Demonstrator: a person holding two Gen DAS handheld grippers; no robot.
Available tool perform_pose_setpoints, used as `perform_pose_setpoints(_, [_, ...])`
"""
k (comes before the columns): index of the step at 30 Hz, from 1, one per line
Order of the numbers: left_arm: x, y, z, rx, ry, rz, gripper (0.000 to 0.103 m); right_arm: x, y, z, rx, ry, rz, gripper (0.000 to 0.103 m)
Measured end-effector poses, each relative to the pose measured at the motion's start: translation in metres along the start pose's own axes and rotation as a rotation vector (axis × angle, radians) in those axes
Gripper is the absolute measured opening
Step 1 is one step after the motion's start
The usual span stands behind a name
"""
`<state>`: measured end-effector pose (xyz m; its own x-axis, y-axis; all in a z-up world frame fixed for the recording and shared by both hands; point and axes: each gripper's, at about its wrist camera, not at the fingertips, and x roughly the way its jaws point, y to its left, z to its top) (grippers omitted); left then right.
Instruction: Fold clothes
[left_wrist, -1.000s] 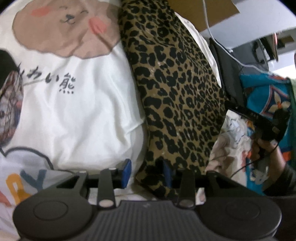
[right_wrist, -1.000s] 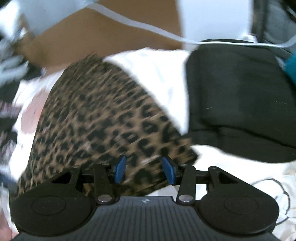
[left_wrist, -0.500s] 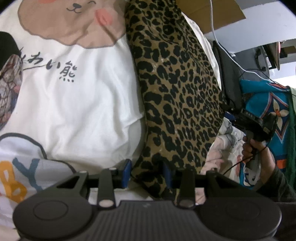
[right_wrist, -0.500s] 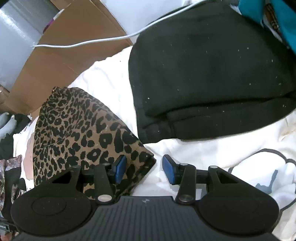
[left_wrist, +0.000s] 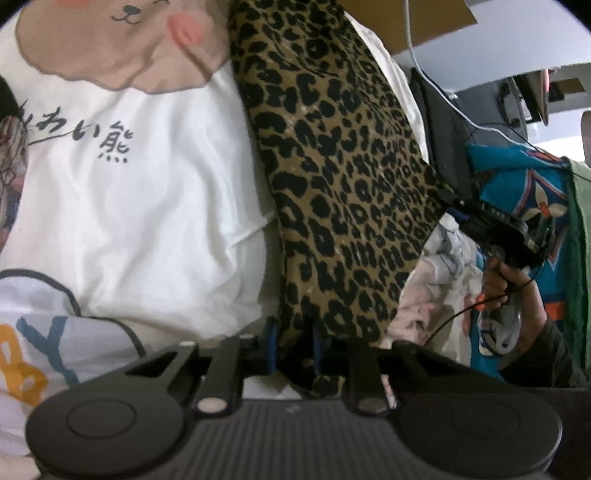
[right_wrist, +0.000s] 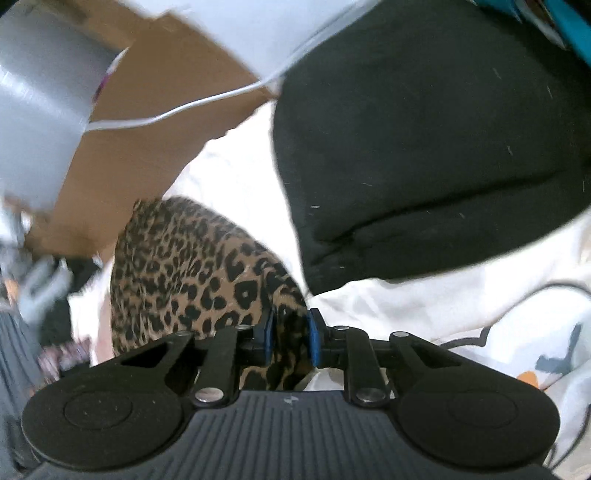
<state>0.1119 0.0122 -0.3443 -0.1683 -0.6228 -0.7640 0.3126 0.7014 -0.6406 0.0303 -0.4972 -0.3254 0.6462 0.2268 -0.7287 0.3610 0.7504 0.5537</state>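
A leopard-print garment (left_wrist: 343, 184) lies as a long folded strip over a white bear-print shirt (left_wrist: 122, 192). My left gripper (left_wrist: 293, 345) is shut on the garment's near corner, cloth pinched between the blue pads. In the left wrist view my right gripper (left_wrist: 456, 206) sits at the strip's right corner, held by a hand. In the right wrist view my right gripper (right_wrist: 290, 338) is shut on a corner of the leopard-print garment (right_wrist: 192, 273), which runs away to the left.
A black garment (right_wrist: 436, 147) lies right of the leopard cloth on white printed fabric (right_wrist: 461, 306). A cardboard box (right_wrist: 155, 147) and a white cable (right_wrist: 207, 101) are behind. Teal patterned cloth (left_wrist: 517, 192) and green fabric (left_wrist: 581, 229) lie at the far right.
Both grippers have closed onto corners of the leopard-print garment; both were open a second ago. The right gripper moved onto the garment's right corner.
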Motion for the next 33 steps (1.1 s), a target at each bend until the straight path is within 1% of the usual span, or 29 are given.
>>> perform_pose_setpoints(3, [-0.001,-0.002,0.000,0.005,0.001,-0.003,0.016,-0.001,0.020,-0.003,-0.102,-0.011,-0.016,0.020])
perform_pose_setpoints(5, [0.001,-0.003,-0.002,0.008,0.003,0.000,0.018,0.000,0.030,-0.003,-0.151,-0.019,-0.026,0.021])
perform_pose_setpoints(6, [0.002,-0.004,-0.003,0.009,0.004,0.001,0.019,0.001,0.033,-0.003,-0.168,-0.019,-0.038,0.021])
perform_pose_setpoints(8, [0.005,-0.005,-0.006,0.011,0.011,0.004,0.024,0.003,0.036,-0.004,-0.192,-0.016,-0.064,0.022])
perform_pose_setpoints(11, [0.007,-0.005,-0.010,-0.001,0.008,0.002,0.026,0.006,0.035,-0.006,-0.200,-0.007,-0.080,0.022])
perform_pose_setpoints(14, [0.007,-0.002,-0.014,-0.033,0.000,-0.014,0.027,0.007,0.026,-0.006,-0.157,-0.009,-0.082,0.026])
perform_pose_setpoints(16, [0.006,0.002,-0.017,-0.062,-0.009,-0.032,0.027,0.007,0.019,-0.006,-0.125,-0.011,-0.082,0.030])
perform_pose_setpoints(18, [0.004,0.005,-0.019,-0.082,-0.019,-0.048,0.027,0.008,0.008,-0.004,-0.073,-0.015,-0.075,0.030])
perform_pose_setpoints(22, [-0.004,0.010,-0.024,-0.113,-0.065,-0.107,0.027,0.011,-0.008,-0.004,0.005,-0.013,-0.052,0.034])
perform_pose_setpoints(25, [-0.005,0.008,-0.025,-0.131,-0.084,-0.167,0.027,0.013,-0.017,-0.004,0.053,-0.011,-0.031,0.036])
perform_pose_setpoints(28, [0.001,0.006,-0.026,-0.131,-0.079,-0.169,0.027,0.014,-0.021,-0.005,0.072,-0.011,-0.024,0.037])
perform_pose_setpoints(33, [0.007,0.015,-0.025,-0.195,-0.106,-0.164,0.027,0.015,-0.021,-0.004,0.071,-0.007,-0.026,0.037])
